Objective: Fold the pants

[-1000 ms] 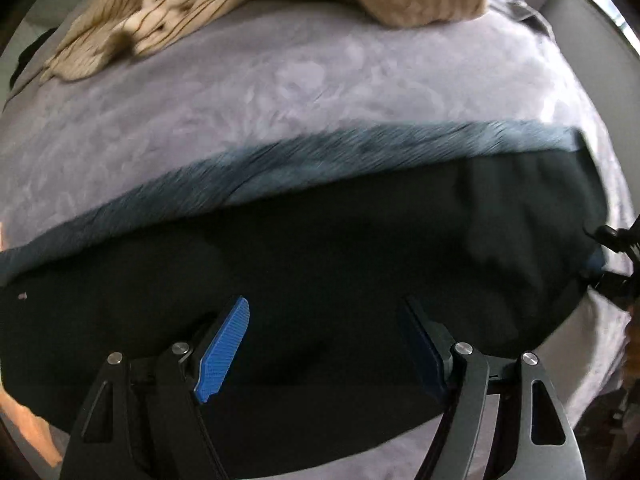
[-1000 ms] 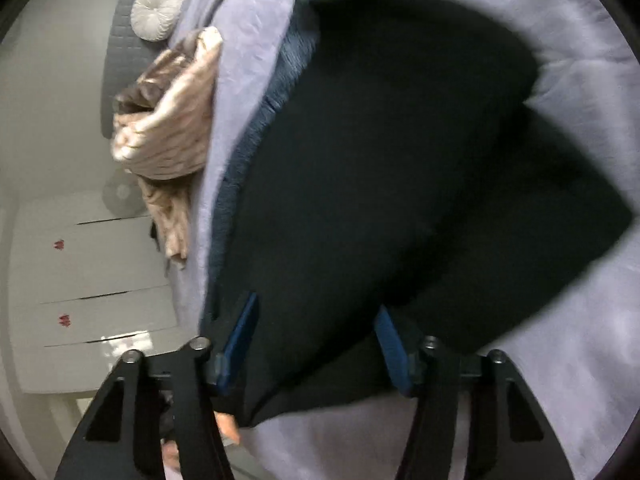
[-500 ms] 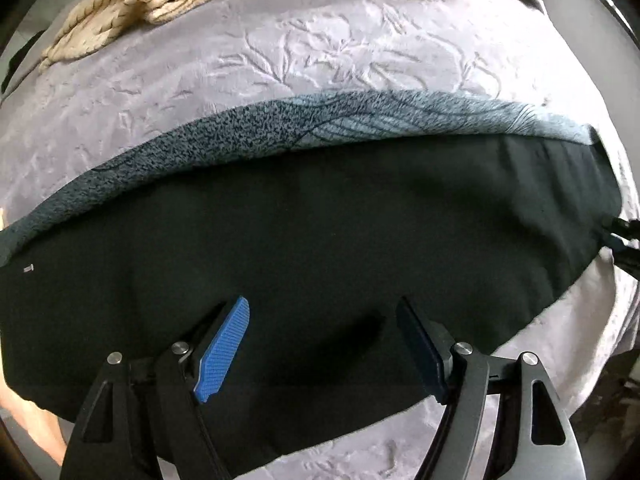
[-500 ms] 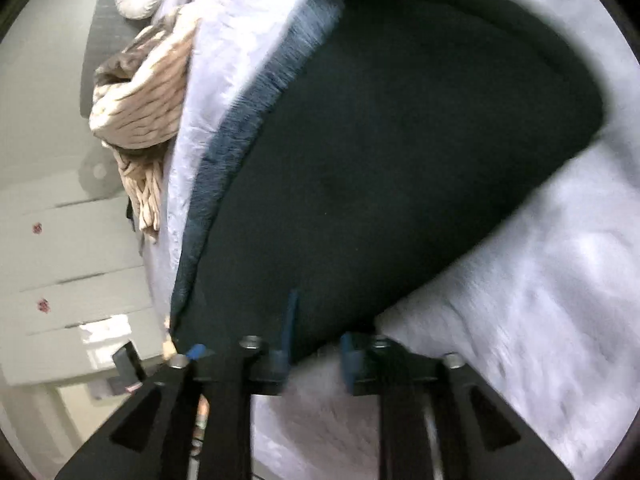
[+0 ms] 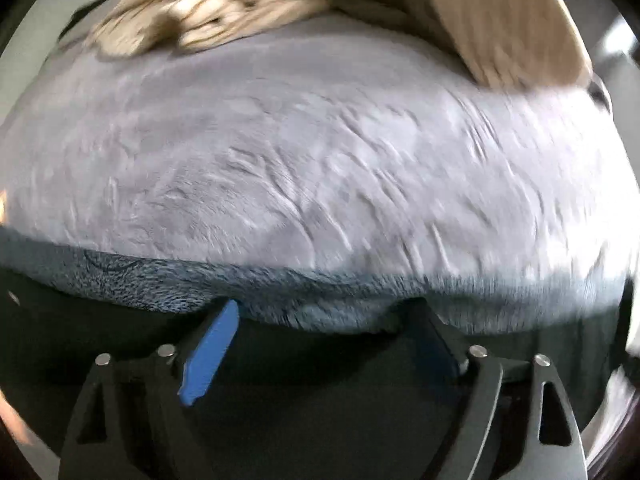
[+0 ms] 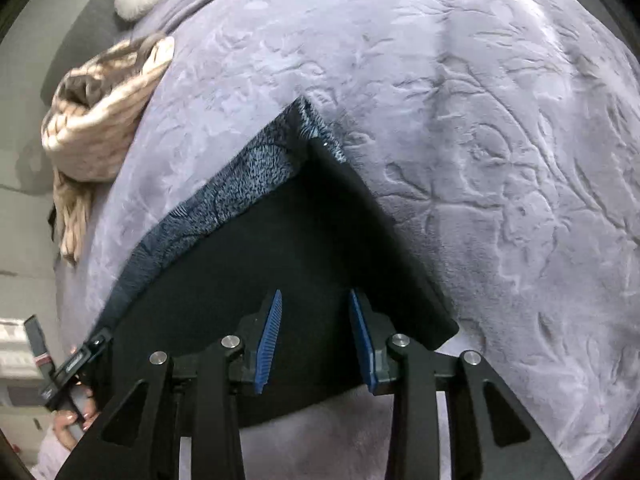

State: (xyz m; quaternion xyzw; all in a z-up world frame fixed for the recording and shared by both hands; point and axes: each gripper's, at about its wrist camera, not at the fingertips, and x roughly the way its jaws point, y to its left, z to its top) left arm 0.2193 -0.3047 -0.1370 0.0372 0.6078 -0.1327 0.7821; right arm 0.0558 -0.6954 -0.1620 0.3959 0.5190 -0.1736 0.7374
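On the lilac bedspread [image 6: 500,128] the pants [image 6: 304,264] lie flat, already doubled into a long dark slab, with a strip of their blue fleecy lining [image 6: 224,196] showing along the far edge. Near end sits under the right gripper [image 6: 316,334]; the rest runs off toward the left gripper [image 5: 320,344].

Left gripper: jaws wide apart and they've just been opening further. Blue pads hang over the dark cloth right at the fleece edge, pressing on nothing. View is smeared, so I can't tell if the tips touch fabric.

Right gripper: jaws part way apart, having opened up a moment ago; pads straddle air above the cloth, nothing clamped. A hand [image 6: 76,416] on the other gripper's handle shows at that view's lower left edge.

Step, as I read it: one fold laid and both grippers let go, so this is the reset before the next fold (probably end over end to shorten the slab).

Next move needs:
- each gripper to pinch through all layers at one end's corners, not just the top ply
- an even lift and carry so the fleece strip doesn't slide out further
- a clear path away from the beige knit heap [image 5: 248,8] at the far side of the bed
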